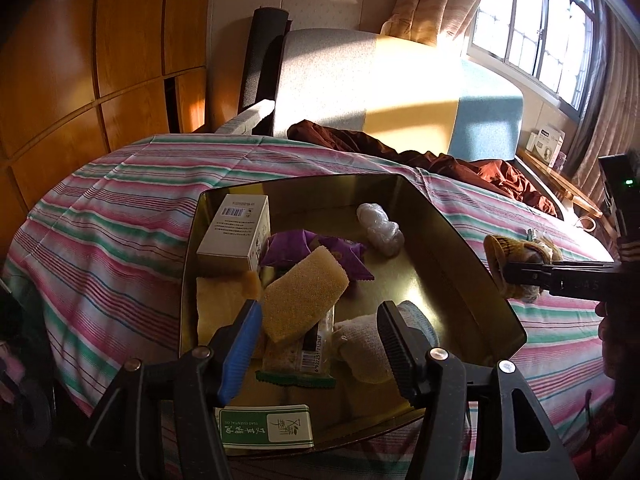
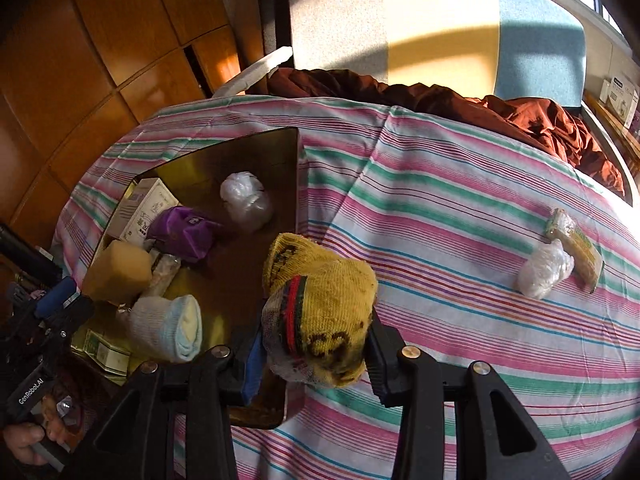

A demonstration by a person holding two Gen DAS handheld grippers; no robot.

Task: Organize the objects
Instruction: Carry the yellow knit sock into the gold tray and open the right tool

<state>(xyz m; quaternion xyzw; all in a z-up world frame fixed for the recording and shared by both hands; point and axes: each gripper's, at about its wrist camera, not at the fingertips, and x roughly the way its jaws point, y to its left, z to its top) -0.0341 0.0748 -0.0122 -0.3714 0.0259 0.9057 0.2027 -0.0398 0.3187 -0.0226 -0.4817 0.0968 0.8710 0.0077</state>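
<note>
Centrally, low in the right wrist view, the right gripper (image 2: 314, 354) clamps a yellow sock bundle (image 2: 320, 312) at the gold tin's (image 2: 298, 184) near rim; carry it over the bare floor, then release. Lower left, the left gripper (image 1: 320, 344) opens, nothing between its pads.

Both grippers are chunky black plastic with silver round-head screws at the linkage joints. The left gripper (image 1: 320, 344) has one blue ribbed pad and one black ribbed pad; the right gripper (image 2: 316, 356) looks the same. White "GenRobot.AI" lettering runs along the left one's handle.
</note>
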